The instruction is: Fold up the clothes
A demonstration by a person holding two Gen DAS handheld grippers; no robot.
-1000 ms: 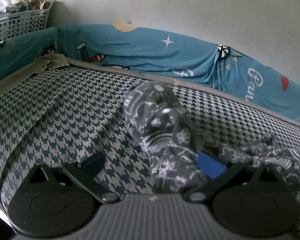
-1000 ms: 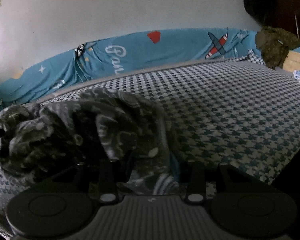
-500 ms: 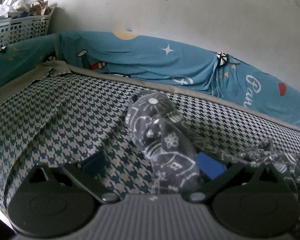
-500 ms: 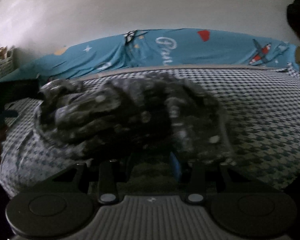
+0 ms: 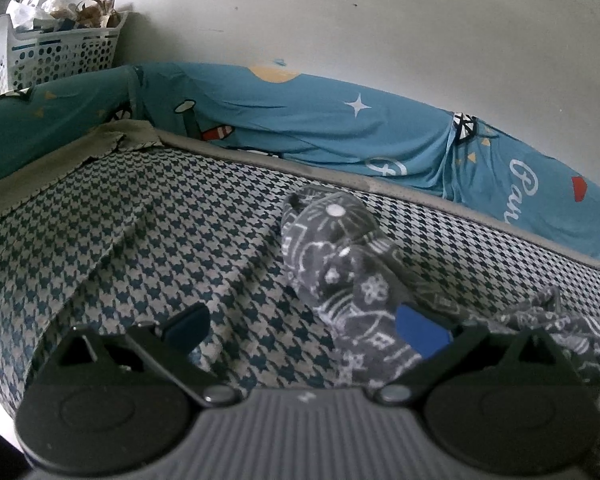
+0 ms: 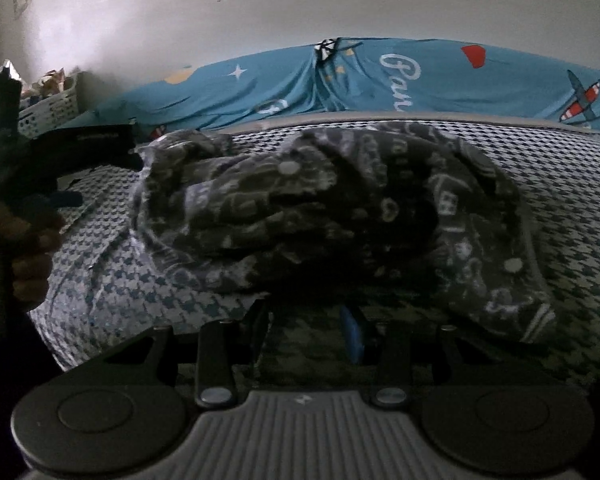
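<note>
The gray patterned cloth (image 5: 340,264) lies bunched up on the checked bed cover (image 5: 160,232). The left gripper (image 5: 304,328) has its fingers spread wide, with the cloth touching one. The right gripper (image 6: 312,328) has its fingers close together, pinching the cloth's edge

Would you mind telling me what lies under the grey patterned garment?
The grey patterned garment lies bunched on the houndstooth bed cover, which shows all around it. Whatever sits directly beneath its folds is covered.
</note>
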